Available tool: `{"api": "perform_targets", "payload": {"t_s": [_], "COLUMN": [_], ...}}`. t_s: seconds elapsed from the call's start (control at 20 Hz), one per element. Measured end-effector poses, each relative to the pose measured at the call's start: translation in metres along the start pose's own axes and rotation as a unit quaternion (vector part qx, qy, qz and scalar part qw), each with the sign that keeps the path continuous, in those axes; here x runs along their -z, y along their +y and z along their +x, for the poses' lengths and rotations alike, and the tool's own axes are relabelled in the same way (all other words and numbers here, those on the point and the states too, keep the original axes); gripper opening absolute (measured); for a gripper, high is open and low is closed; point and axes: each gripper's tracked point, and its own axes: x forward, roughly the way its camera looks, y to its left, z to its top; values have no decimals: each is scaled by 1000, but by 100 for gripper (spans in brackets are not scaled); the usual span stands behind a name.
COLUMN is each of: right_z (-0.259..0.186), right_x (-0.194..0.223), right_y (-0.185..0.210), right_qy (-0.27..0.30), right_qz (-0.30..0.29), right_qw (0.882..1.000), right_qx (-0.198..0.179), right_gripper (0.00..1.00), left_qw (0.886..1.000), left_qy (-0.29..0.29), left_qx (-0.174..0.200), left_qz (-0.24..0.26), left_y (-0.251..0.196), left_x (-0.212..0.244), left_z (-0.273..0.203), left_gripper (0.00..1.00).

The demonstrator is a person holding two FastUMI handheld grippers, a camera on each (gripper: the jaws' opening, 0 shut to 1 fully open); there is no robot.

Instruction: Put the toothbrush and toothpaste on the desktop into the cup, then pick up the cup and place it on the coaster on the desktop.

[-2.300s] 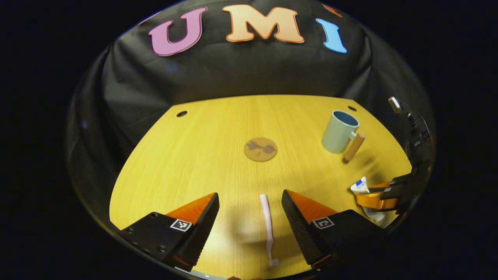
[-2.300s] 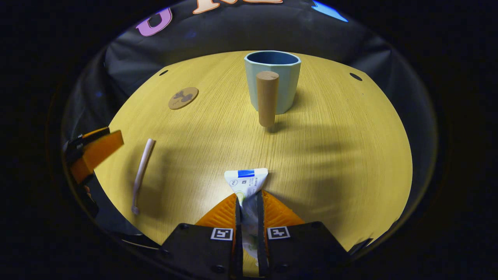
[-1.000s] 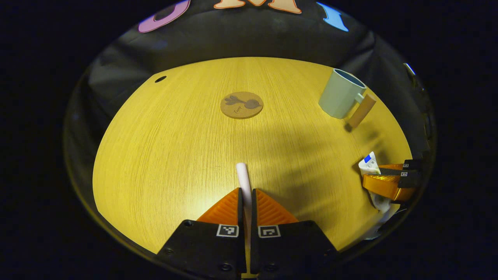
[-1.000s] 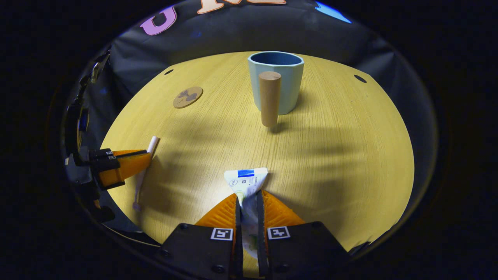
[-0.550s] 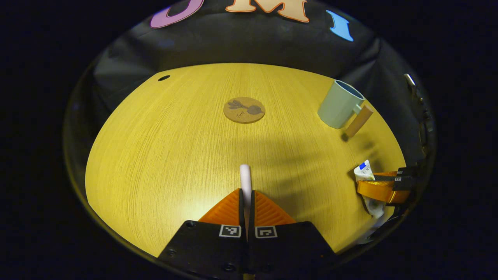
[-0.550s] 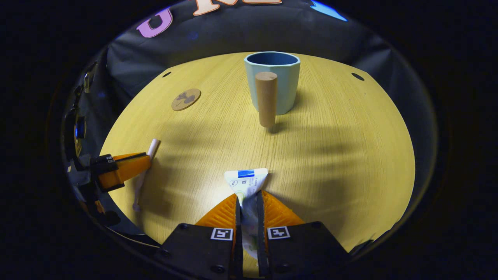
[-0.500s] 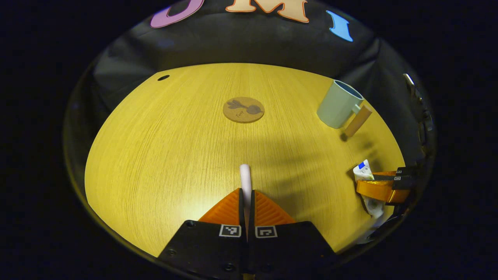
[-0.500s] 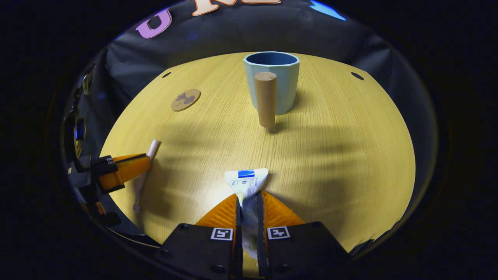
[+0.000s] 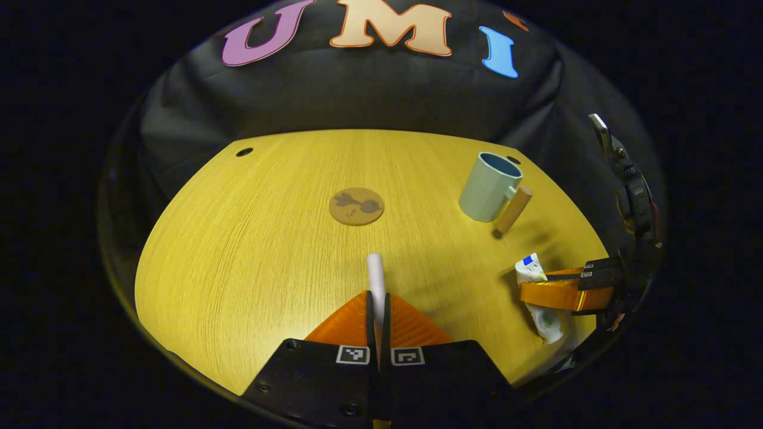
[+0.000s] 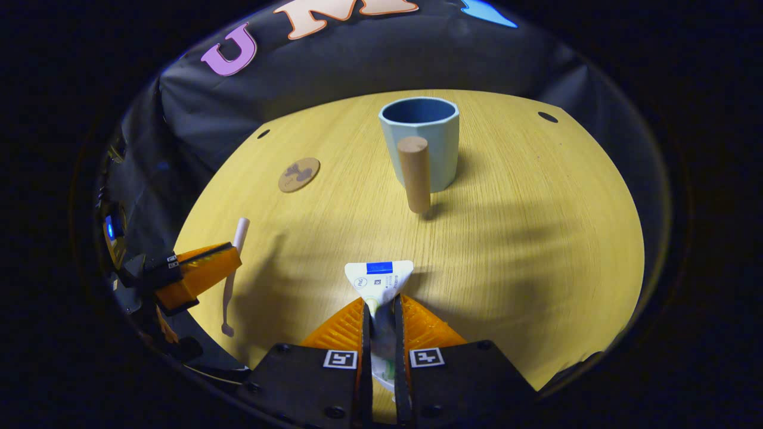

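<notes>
Both lifted off the yellow wooden table [image 9: 238, 250] now: pale pink toothbrush [image 9: 375, 280] clamped in left claw [image 9: 378, 307], white toothpaste tube [image 10: 379, 280] in right claw [image 10: 381, 313]; light blue wooden-handled cup [image 10: 424, 143] awaits.

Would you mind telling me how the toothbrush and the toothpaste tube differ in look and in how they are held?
The toothbrush is a thin pale pink stick; the toothpaste is a flat white tube with a blue band. The toothbrush sits in the left gripper, the toothpaste in the right gripper. Both are clamped between shut fingers and point toward the cup.
</notes>
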Motion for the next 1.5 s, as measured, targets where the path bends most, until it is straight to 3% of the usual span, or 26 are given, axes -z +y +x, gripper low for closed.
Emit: {"api": "perform_targets", "payload": {"t_s": [0.4,0.95,1.2,1.25,1.5], "right_z": [-38,-70,-55,-45,-16], "right_x": [-79,-204,-259,-262,-277], "right_y": [15,27,3,-2,-14], "right_qy": [-108,-226,-274,-277,-285], "right_qz": [4,7,27,27,46], "right_qw": [994,973,961,960,957], "right_qx": [-13,-36,-18,-13,-3], "right_gripper": [17,17,17,13,17], "left_qw": [998,993,992,992,990], "left_qy": [-55,-111,-123,-126,-137], "left_qx": [6,17,11,8,-3], "left_qz": [8,25,20,19,20], "left_y": [-2,-11,-9,-8,-3], "left_x": [-39,-90,-100,-103,-116], "left_z": [-16,-41,-48,-48,-52], "left_gripper": [0,0,0,0,0]}}
